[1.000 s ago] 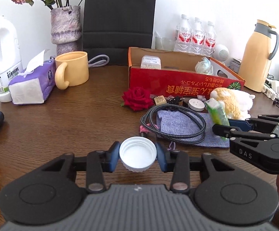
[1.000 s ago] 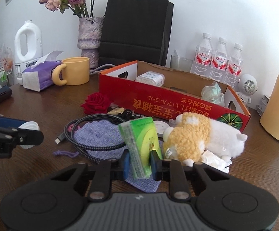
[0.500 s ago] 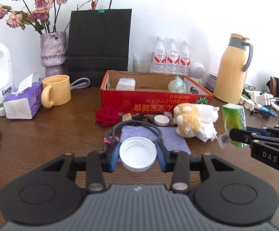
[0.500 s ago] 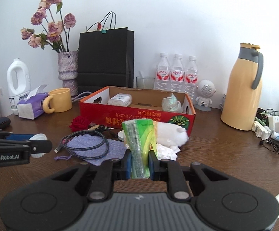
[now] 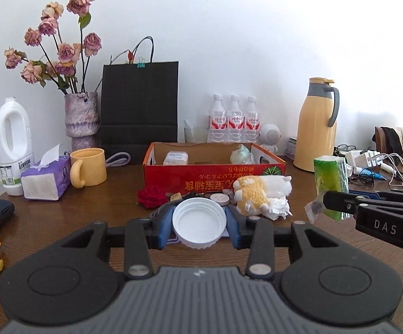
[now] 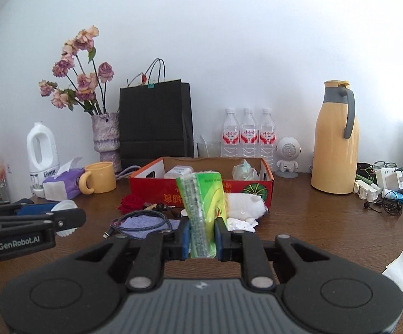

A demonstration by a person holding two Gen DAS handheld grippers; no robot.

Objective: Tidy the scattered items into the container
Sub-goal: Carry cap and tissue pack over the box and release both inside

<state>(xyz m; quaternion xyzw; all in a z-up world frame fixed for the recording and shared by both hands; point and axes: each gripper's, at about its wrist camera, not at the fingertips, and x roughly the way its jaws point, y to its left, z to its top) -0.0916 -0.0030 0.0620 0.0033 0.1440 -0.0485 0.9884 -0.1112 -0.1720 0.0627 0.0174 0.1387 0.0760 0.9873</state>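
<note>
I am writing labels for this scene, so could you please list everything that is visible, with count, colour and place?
cardboard box: 1, red, table centre
white pack: 1, inside box
water bottles: 3, clear, behind box
flask: 1, yellow, right
paper bag: 1, black, back
vase: 1, purple, dried roses
mug: 1, yellow, left
tissue box: 1, purple, left
plush toy: 1, yellow-white, before box
cap: 1, white, in left gripper
tissue pack: 1, green, in right gripper

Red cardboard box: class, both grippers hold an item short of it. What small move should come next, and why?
Probably carry both forward over the red cardboard box: the left gripper grips a white plastic cap, the right gripper a green tissue pack, both short of it.
</note>
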